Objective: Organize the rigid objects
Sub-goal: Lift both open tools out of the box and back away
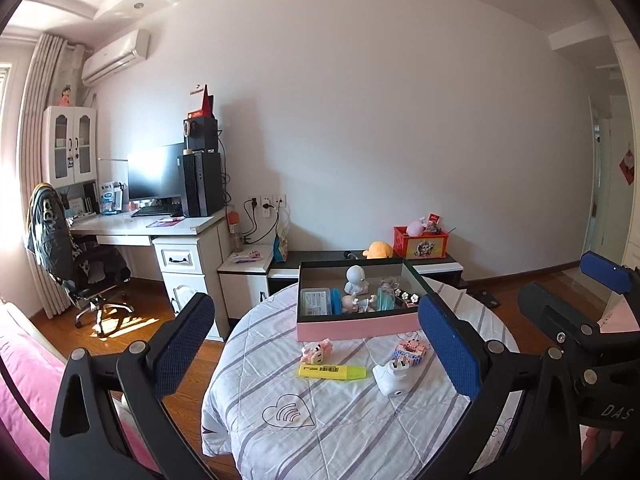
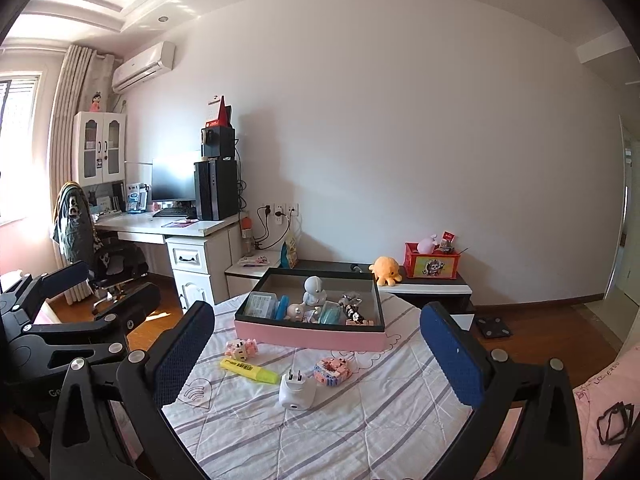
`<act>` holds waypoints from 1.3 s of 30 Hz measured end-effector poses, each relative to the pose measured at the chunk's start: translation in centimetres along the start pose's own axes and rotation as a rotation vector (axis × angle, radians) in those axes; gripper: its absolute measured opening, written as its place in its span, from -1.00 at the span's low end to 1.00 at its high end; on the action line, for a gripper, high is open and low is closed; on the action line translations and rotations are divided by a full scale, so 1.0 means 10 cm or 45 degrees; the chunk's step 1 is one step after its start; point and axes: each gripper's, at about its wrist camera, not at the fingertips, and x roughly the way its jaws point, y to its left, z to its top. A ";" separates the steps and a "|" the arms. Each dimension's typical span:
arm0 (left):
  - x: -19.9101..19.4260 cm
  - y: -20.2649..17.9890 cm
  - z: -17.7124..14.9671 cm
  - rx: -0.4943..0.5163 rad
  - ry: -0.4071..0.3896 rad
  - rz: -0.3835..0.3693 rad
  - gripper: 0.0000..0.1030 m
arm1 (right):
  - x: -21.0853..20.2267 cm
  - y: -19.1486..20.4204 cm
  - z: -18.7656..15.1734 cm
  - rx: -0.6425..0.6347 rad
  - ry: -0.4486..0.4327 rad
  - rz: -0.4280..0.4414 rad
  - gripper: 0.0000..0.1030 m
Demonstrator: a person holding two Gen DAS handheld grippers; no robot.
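Hovering level above the quilted table (image 1: 320,432), left hand-held gripper (image 1: 316,344) and right hand-held gripper (image 2: 318,350), jaws wide apart, empty.

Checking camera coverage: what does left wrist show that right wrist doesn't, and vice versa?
Left wrist only: the right tool seen from the side at the right edge, and a pink cushioned seat at lower left.

Right wrist only: the window at far left, the left tool seen from the side at the left edge, and a black square pad on the floor in full.

Both: the pink box of small toys, yellow highlighter, white plug adapter, two pink block toys, the orange plush, and the desk with its monitor.
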 end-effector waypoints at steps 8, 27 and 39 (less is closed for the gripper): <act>-0.13 -0.01 0.05 0.006 -0.037 0.016 1.00 | -0.14 0.02 0.04 0.000 -0.037 -0.002 1.00; 0.33 0.00 -0.20 0.007 0.101 -0.022 1.00 | 0.21 0.00 -0.19 0.010 0.082 -0.005 1.00; 1.34 0.13 -1.01 -0.009 0.479 -0.053 1.00 | 1.28 -0.01 -0.93 0.060 0.443 0.069 1.00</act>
